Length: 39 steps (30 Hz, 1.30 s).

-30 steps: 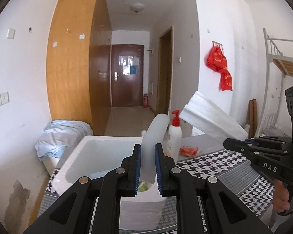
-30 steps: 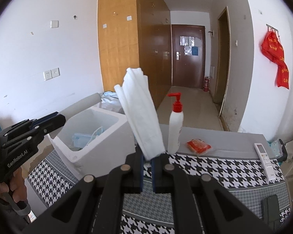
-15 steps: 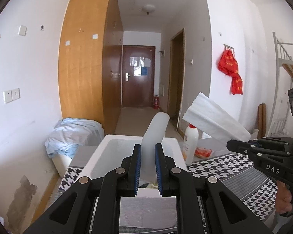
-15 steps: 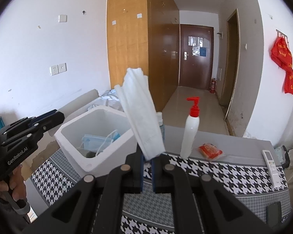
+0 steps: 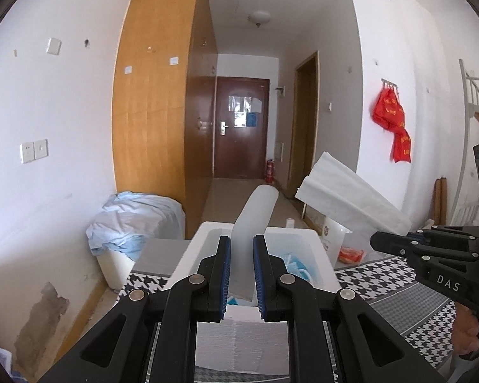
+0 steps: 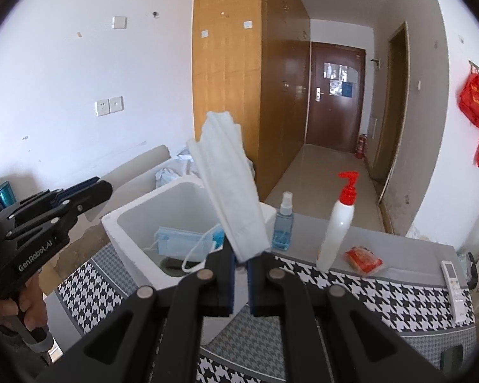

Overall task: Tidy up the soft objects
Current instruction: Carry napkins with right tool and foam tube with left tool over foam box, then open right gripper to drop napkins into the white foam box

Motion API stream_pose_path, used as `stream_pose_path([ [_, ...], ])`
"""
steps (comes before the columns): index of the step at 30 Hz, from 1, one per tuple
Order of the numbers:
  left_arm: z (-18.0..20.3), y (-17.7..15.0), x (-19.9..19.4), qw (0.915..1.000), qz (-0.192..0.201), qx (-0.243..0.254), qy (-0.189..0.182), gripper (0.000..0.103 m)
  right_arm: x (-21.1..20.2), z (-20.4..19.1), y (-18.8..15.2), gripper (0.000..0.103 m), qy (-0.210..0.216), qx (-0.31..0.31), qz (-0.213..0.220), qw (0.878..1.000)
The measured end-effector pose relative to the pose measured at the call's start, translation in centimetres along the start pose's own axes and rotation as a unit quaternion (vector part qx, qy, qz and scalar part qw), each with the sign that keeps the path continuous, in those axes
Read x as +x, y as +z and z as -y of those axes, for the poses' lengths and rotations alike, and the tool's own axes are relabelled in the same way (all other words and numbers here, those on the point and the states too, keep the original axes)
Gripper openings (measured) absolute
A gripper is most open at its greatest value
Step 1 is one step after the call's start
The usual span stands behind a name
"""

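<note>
A pleated white mask (image 6: 231,188) is pinched upright by the right gripper (image 6: 240,282) beside the foam box (image 6: 134,249), a pale strip (image 5: 254,223) clamped by the left gripper (image 5: 241,274) above it.

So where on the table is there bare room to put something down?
Free: checked cloth in front of the pump bottle, up to the remote. Crowded: the foam box with blue masks, and the spray bottle beside it.

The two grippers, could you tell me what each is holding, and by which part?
The right gripper pinches a white face mask by its lower end. The left gripper clamps a translucent white strip near its lower end.
</note>
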<state>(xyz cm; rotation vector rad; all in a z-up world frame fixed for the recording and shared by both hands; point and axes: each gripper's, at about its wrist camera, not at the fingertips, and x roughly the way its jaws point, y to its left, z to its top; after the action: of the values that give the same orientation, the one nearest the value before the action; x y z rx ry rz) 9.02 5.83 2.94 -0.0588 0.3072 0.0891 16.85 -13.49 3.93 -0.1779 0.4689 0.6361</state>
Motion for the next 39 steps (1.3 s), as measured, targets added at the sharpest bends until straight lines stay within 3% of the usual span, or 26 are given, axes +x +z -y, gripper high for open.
stream_pose_path([
  [39,-3.8,-0.5,-1.2,0.9982,0.003,-0.019,0.057,0.015,6.5,-4.5,0.8,0.009,0.035,-0.031,-0.064,0.997],
])
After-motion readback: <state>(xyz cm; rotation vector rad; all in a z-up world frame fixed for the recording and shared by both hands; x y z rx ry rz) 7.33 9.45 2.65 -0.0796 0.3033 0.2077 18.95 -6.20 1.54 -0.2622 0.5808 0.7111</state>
